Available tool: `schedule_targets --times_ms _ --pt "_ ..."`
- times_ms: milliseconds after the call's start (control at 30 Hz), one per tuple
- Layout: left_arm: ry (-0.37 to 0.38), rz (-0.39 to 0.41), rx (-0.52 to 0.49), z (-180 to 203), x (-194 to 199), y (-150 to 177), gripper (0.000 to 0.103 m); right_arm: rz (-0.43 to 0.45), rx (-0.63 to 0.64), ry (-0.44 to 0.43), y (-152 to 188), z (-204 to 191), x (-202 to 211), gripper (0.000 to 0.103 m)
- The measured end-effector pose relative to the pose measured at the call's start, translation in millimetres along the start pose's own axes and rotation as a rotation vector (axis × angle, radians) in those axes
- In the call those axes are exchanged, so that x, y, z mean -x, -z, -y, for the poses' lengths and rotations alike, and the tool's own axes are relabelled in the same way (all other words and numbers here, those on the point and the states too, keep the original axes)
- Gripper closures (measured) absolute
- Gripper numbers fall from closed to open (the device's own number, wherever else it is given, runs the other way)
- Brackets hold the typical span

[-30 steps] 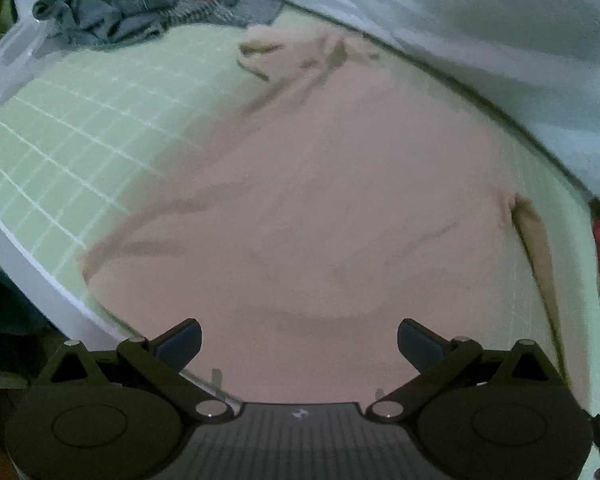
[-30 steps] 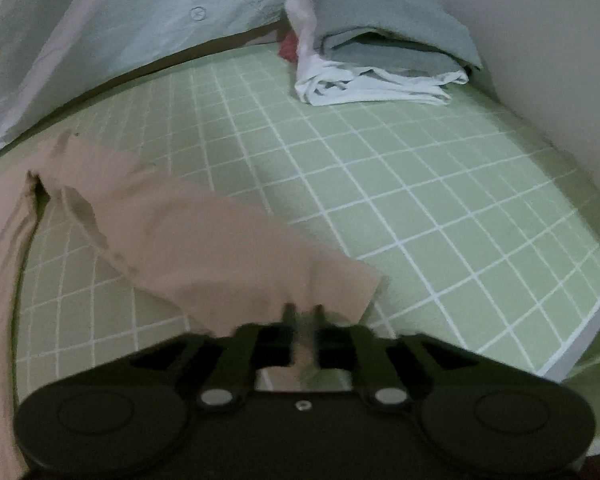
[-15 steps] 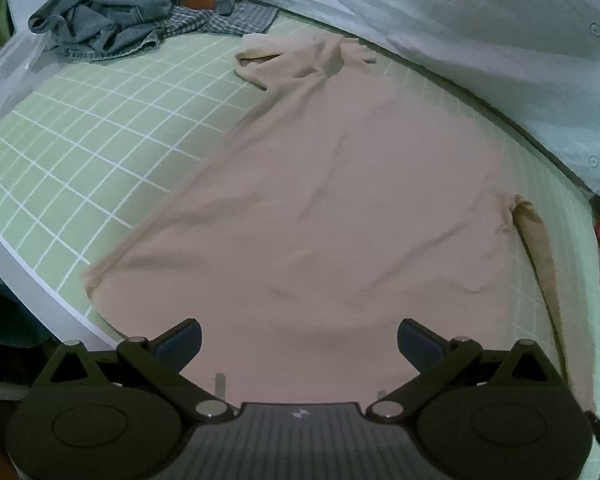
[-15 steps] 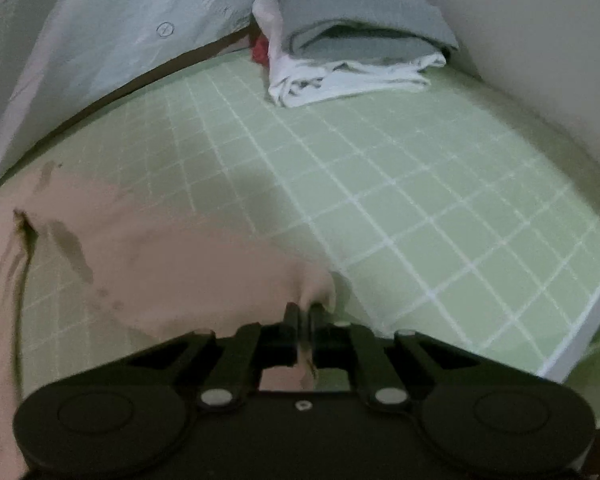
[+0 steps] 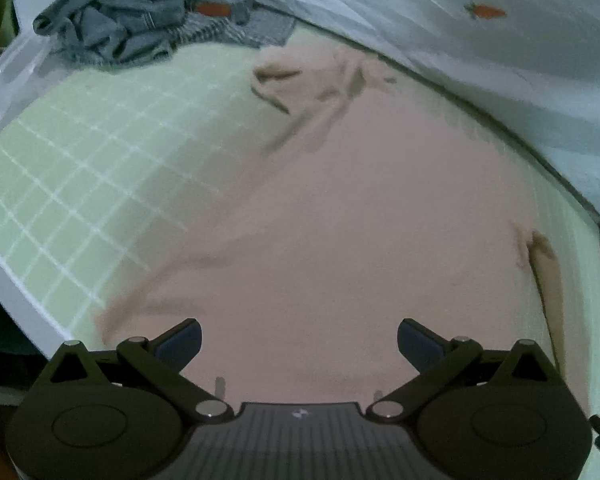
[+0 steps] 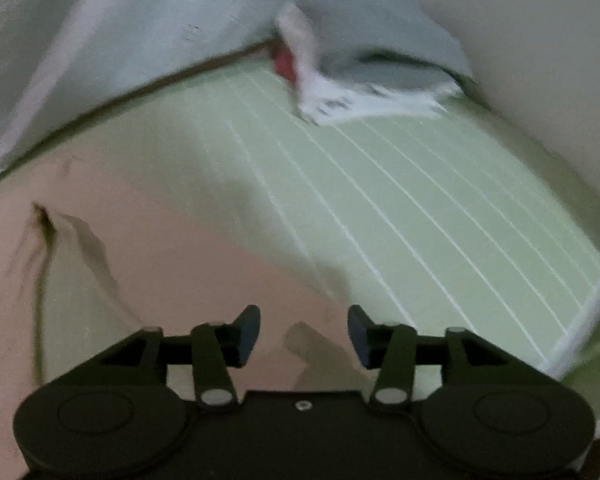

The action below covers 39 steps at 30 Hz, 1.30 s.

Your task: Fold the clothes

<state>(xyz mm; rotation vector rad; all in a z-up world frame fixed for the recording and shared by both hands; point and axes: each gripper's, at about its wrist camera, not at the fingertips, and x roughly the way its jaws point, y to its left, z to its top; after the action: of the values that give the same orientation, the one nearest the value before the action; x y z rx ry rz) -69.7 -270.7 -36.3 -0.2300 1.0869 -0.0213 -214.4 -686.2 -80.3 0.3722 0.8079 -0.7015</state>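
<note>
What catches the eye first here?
A big pink garment spread flat over a green gridded mat. Two black grippers hang over it, the left gripper open, the right gripper opening. Folded clothes sit at the mat's far edge.

A shirt (image 5: pixel 331 220) lies spread on the gridded mat (image 5: pixel 80 168); crumpled clothes (image 5: pixel 132 24) far left, folded pile (image 6: pixel 371 80) far right

Green gridded mat (image 5: pixel 80 184): flat, ahead and to the left of the left fingers (image 5: pixel 182 340); blurred. White carrot-print cloth (image 5: pixel 479 60): draped along the mat's far edge, well ahead and to the right. Clear plastic (image 5: pixel 16 68): far left, off the mat's corner. Pale wall (image 6: pixel 539 60): well ahead and right of the right fingers (image 6: pixel 248 332).
</note>
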Motion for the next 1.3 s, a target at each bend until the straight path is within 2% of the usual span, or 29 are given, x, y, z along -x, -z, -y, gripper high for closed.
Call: schedule_targets --times_ms 233,467,633,800,833,900,933,967,1067,1200,1300 --pt "-0.022 0.001 0.096 -22 -25 -32 0.0 0.031 0.126 -0.152 -50 -77 -29 0.037" --pt "-0.085 0.028 0.141 -35 -60 -93 0.0 0.056 0.235 -0.279 -119 -169 -84 0.034" --pt "-0.107 0.003 0.116 -34 -95 -139 0.0 0.032 0.263 -0.353 -162 -233 -142 0.033" --pt "-0.133 0.005 0.086 -39 -127 -180 0.0 -0.003 0.355 -0.41 -174 -277 -182 0.032" --pt "-0.142 0.012 0.08 -40 -132 -189 0.0 -0.007 0.38 -0.414 -174 -285 -186 0.036" --pt "-0.162 0.024 0.07 -40 -142 -204 0.0 -0.017 0.407 -0.416 -174 -287 -188 0.055" --pt "-0.168 0.028 0.067 -39 -146 -211 0.0 -0.022 0.42 -0.417 -174 -288 -189 0.067" --pt "-0.171 0.032 0.064 -38 -150 -216 0.0 -0.027 0.432 -0.418 -174 -288 -189 0.085" --pt "-0.172 0.037 0.036 -32 -159 -229 0.0 -0.047 0.454 -0.416 -177 -288 -191 0.094" --pt "-0.185 0.056 -0.052 -13 -171 -240 0.0 -0.017 0.474 -0.353 -186 -283 -199 0.095" --pt "-0.159 0.08 -0.115 2 -178 -249 0.0 -0.01 0.438 -0.31 -193 -275 -205 0.094"
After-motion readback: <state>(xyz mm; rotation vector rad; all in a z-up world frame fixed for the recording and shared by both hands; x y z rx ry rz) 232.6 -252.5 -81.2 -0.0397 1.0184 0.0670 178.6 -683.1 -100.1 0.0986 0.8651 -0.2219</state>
